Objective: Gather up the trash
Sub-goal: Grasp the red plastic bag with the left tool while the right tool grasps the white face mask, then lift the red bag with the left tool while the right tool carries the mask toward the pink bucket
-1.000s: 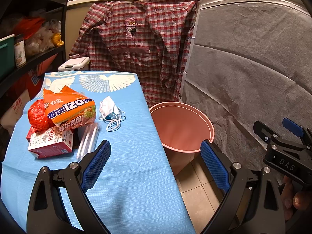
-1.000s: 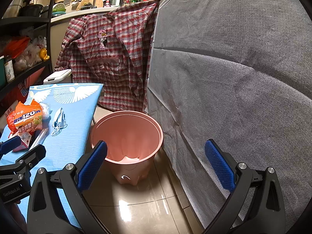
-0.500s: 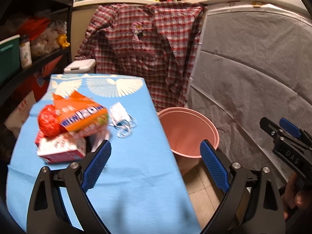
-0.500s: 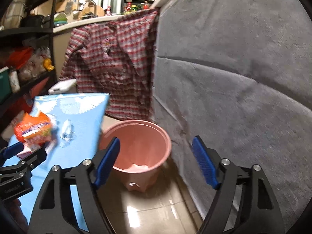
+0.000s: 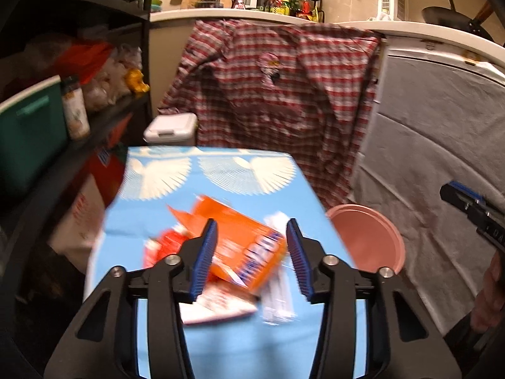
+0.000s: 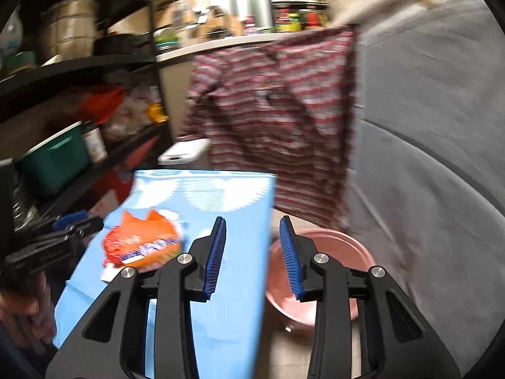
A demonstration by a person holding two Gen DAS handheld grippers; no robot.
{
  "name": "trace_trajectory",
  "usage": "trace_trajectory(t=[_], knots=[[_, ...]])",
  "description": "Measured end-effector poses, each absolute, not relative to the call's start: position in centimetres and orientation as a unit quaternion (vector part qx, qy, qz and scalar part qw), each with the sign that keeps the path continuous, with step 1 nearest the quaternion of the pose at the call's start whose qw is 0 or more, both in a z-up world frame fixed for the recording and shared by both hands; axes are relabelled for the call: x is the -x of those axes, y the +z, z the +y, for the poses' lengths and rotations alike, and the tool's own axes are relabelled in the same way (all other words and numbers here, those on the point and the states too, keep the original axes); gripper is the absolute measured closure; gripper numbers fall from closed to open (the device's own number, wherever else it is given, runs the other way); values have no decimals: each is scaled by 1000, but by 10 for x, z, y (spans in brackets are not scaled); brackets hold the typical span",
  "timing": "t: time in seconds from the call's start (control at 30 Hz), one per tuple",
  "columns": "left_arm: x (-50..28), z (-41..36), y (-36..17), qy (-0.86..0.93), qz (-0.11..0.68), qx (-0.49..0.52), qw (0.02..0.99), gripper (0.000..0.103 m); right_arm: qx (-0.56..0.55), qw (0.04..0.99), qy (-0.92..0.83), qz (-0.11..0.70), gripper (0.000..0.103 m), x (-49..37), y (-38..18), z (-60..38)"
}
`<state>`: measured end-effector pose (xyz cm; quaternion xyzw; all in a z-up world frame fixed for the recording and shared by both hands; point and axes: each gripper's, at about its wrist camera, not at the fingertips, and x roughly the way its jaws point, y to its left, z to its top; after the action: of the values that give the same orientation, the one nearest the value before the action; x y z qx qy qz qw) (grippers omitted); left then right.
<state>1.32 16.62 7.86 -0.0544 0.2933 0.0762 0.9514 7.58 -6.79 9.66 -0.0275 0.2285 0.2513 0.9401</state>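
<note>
Left gripper (image 5: 252,255) above the table (image 5: 243,344), jaws closing, nothing between the pads. Behind its fingers, near the table's left edge: orange snack bag (image 5: 240,246) on a white carton (image 5: 217,308), red wrapper (image 5: 164,244) at its left, clear wrapper (image 5: 277,297) at its right; all blurred. Right gripper (image 6: 252,255) over the table's right edge, jaws closing, empty. Pink bin (image 6: 331,249) on the floor just beside that edge. Plaid shirt (image 5: 284,94) hangs past the table's far edge

Dim kitchen: black shelving (image 5: 94,107) at left, plaid shirt (image 5: 284,94) over a pale counter (image 5: 240,15).
</note>
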Motion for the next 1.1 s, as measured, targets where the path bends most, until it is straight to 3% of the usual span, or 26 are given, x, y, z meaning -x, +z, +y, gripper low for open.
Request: trace_trajectory(t=[0.13,0.2,0.37,0.47,0.63,0.7,0.9,0.97,1.1], knots=[[-15,205,77,87,284,42,954,65,32,925,292,241,76,-99,90,-33],[-15,227,67,93,289,61,951,67,28,917,306,255,86,-111,78,-21],[-18,265,29,93,335,125,929,67,16,898,320,302,88,-137,29,3],[-20,268,18,83,347,138,924,66,7,884,319,341,85,-155,1,18],[-36,269,-10,67,388,147,907,47,9,867,316,386,78,-182,-36,39],[-41,268,-17,59,399,150,902,42,10,857,317,406,67,-188,-48,45],[-46,271,-30,52,416,153,895,42,10,839,312,446,65,-202,-72,51],[-49,272,-31,47,417,158,894,48,7,835,313,453,71,-203,-75,52],[-51,272,-30,41,420,158,893,59,12,831,324,452,93,-201,-75,52]])
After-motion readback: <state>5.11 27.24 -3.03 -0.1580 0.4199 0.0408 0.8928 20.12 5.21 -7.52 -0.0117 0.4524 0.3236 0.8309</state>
